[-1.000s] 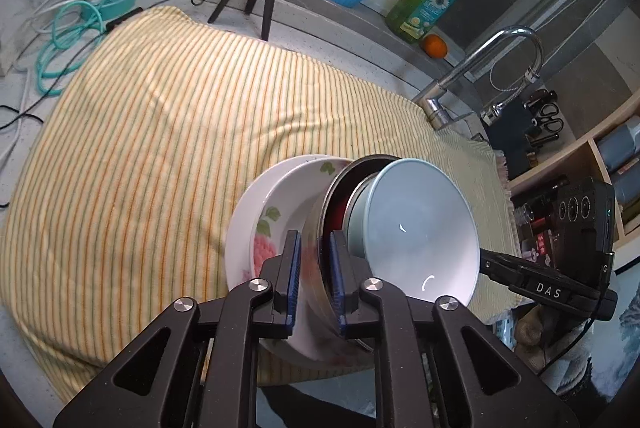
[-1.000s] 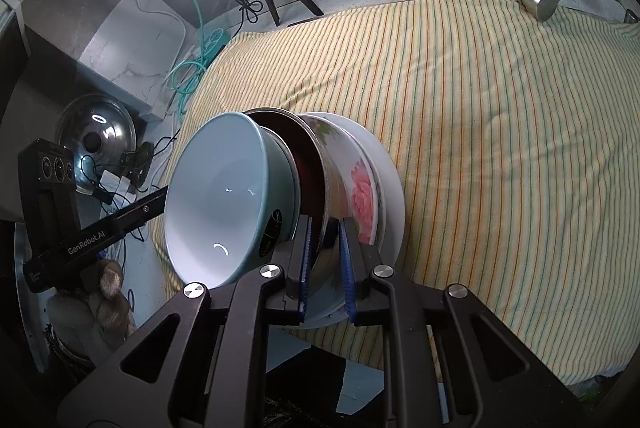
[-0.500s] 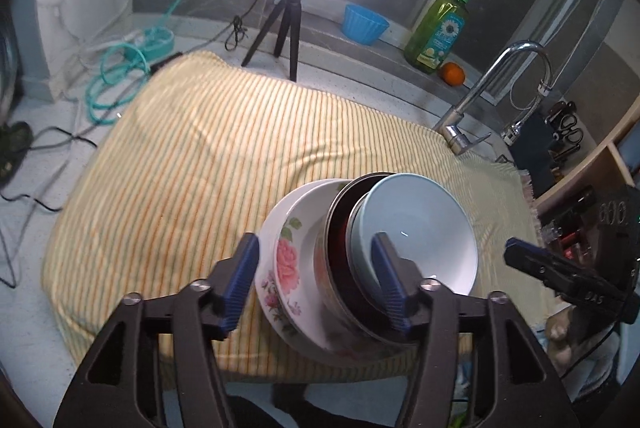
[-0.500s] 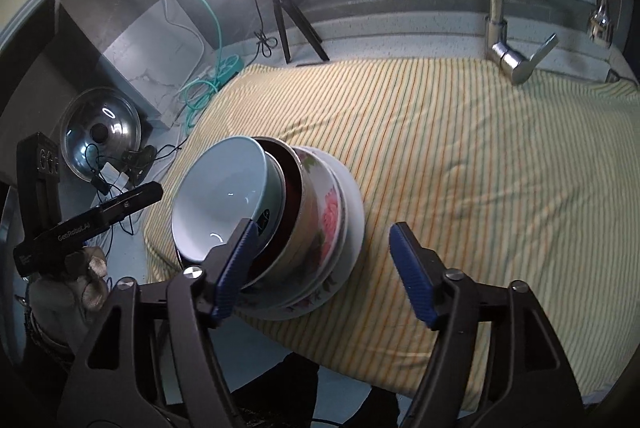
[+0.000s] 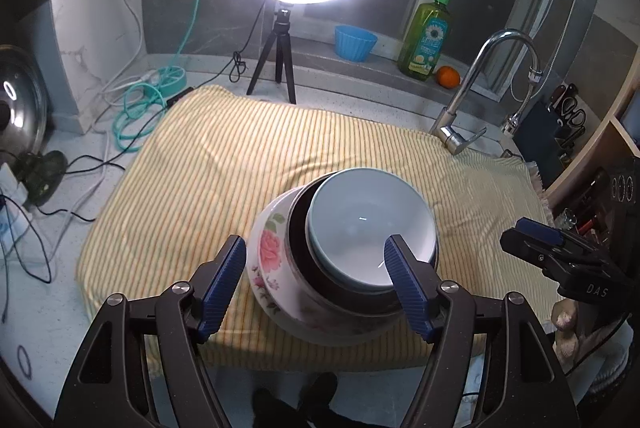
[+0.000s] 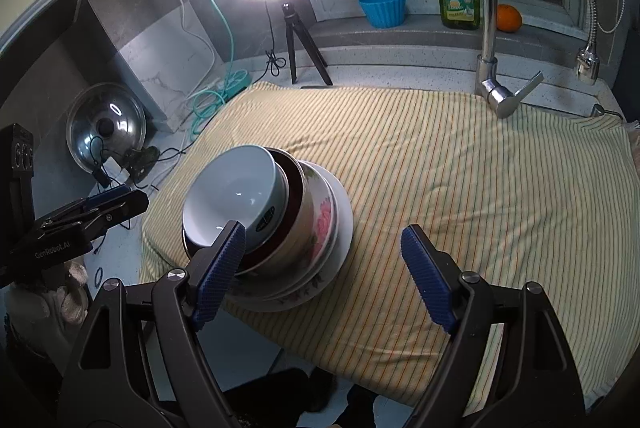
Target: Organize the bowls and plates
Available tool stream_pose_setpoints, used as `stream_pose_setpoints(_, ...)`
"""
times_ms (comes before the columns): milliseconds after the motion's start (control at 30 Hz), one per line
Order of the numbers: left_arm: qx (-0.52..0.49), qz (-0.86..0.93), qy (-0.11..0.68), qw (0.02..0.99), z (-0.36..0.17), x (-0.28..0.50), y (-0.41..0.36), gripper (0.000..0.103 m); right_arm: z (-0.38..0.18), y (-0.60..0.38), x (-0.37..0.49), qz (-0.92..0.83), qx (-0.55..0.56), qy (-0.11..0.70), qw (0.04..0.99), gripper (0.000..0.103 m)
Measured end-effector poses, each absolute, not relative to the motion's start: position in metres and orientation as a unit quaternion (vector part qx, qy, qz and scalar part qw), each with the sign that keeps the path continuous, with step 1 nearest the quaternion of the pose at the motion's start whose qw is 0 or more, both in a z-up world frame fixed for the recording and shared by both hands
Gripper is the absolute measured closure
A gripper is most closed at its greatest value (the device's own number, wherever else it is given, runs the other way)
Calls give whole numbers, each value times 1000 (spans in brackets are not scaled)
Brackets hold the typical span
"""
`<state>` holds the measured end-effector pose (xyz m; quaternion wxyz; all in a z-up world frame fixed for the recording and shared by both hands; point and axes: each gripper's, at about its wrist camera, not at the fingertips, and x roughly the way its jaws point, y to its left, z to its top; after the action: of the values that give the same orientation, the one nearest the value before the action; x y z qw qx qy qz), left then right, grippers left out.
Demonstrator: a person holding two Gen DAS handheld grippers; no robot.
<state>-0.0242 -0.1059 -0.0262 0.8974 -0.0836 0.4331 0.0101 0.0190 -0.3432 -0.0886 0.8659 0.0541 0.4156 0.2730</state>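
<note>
Nested stack on striped cloth [image 5: 208, 164], near its front edge: pale blue bowl [image 5: 370, 224] inside dark bowl [image 5: 298, 228], inside rose-patterned bowl [image 5: 272, 248], on white plate [image 6: 345, 212]. Left gripper [image 5: 314, 282] and right gripper [image 6: 322, 268] both released, nothing between the pads — jaws just been opening. Clamped on stack rim a second ago, now backed off and higher.

A speckled grey counter [image 5: 60, 312] is carrying a yellow striped cloth [image 5: 224, 164], which is covering most of its middle. A white plate [image 6: 343, 212] is lying on the cloth near its front left corner. A tripod [image 5: 276, 60], coiled teal cable [image 5: 136, 108] and tap [image 6: 494, 84] are standing on the counter behind the cloth.
</note>
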Motion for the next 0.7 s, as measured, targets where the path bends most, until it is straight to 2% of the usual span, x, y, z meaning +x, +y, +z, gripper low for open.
stream_pose_setpoints(700, -63, -7, 419, 906, -17, -38, -97, 31, -76, -326, 4, 236, 59, 409, 879, 20)
